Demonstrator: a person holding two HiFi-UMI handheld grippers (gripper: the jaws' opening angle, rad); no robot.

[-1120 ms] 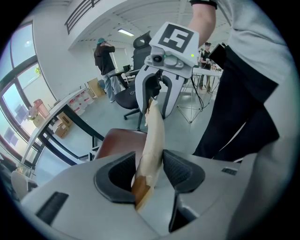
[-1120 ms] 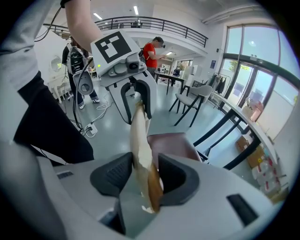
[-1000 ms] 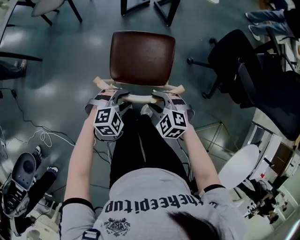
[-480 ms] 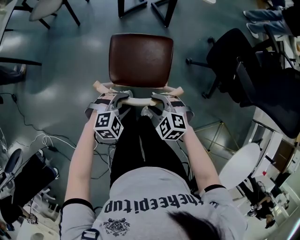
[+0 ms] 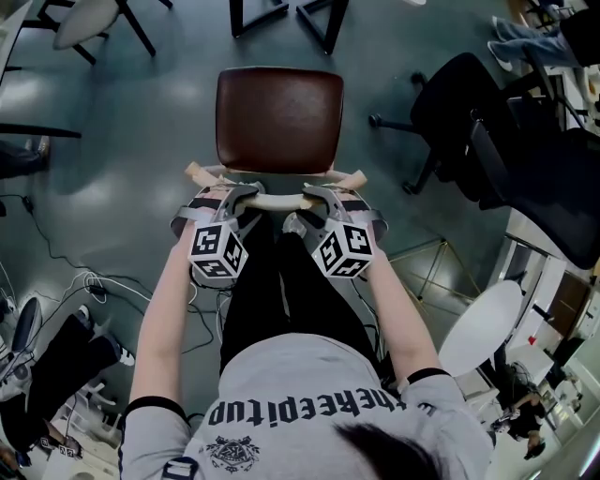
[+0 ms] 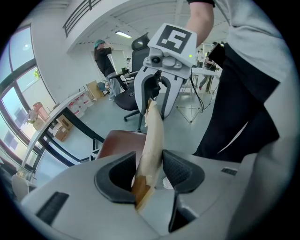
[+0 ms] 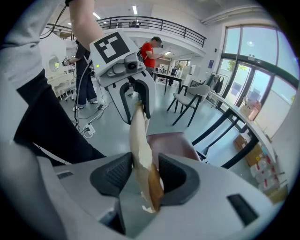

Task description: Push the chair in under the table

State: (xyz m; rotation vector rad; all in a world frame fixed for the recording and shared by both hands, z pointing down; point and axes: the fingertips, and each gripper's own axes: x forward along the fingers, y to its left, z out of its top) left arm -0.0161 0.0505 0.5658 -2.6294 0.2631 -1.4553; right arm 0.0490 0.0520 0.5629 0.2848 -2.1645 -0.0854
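Note:
The chair has a brown seat (image 5: 279, 117) and a pale wooden backrest rail (image 5: 277, 200) that runs across just in front of me. My left gripper (image 5: 242, 195) is shut on the rail's left part, and my right gripper (image 5: 314, 197) is shut on its right part. In the left gripper view the rail (image 6: 152, 140) sits between the pads of the left gripper (image 6: 149, 171), with the seat (image 6: 119, 143) beyond. In the right gripper view the right gripper (image 7: 143, 176) clamps the rail (image 7: 140, 140) the same way. Dark table legs (image 5: 281, 19) stand past the seat.
A black office chair (image 5: 478, 131) stands at the right, with a white round seat (image 5: 483, 328) nearer to me. Cables (image 5: 84, 281) lie on the floor at the left, beside another person's legs (image 5: 56, 366). Another chair (image 5: 84, 19) is at the far left.
Both grippers and the chair keep their places. The person's legs at the lower left have shifted.

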